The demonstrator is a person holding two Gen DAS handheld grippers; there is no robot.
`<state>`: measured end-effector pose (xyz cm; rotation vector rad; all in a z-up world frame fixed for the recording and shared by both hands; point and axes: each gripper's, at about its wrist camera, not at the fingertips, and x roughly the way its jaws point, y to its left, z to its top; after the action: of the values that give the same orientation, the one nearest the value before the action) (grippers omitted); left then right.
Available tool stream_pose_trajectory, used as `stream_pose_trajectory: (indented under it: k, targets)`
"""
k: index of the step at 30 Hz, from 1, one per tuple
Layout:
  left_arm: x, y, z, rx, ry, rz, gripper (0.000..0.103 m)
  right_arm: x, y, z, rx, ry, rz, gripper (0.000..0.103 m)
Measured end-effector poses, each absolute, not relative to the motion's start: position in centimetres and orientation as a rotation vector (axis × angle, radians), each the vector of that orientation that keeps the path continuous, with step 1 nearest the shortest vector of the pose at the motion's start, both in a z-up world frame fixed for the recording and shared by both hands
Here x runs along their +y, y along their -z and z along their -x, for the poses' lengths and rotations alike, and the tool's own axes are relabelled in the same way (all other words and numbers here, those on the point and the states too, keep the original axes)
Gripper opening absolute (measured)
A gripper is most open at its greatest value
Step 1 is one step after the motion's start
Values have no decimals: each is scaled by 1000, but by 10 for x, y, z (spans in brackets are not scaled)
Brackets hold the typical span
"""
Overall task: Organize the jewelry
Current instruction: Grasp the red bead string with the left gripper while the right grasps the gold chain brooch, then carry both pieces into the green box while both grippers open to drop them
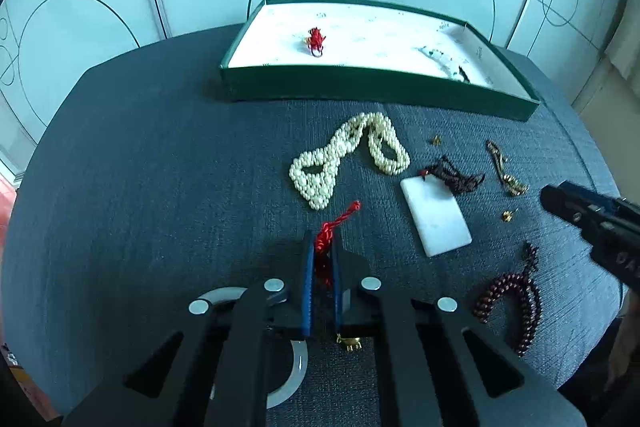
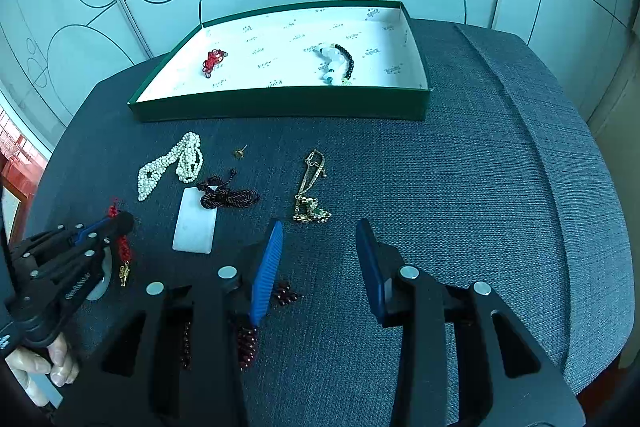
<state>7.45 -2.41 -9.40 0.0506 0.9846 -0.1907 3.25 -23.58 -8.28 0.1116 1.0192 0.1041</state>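
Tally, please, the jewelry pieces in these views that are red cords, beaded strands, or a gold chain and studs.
Red cords: 2
Beaded strands: 3
Gold chain and studs: 3
Total: 8

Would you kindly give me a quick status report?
Left gripper shut on red cord. Right gripper open, empty, above dark beads. Path to green box clear except pearls.

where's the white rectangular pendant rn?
On the table, right of the left tongs in the left wrist view: white rectangular pendant, between the pearl necklace and dark red bead bracelet.
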Motion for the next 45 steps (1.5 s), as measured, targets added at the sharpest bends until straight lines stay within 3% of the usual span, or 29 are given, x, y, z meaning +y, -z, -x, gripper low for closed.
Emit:
stream_pose_trajectory:
  k: [15,17,18,22,45]
  targets:
    - [-16,88,-80,968,175,-29,7,-218,104,-56,1044,-101,-48,38]
    - [-16,88,-80,968,176,-26,7,-218,105,-55,1044,-92,-32,32]
    - [-16,88,-80,968,176,-26,7,-217,105,-54,1042,-76,-3,25]
    - [-15,89,-80,970,173,-22,7,-215,106,-53,1033,-75,26,19]
    - [-13,73,-79,940,175,-1,7,-225,70,-41,919,-88,-53,19]
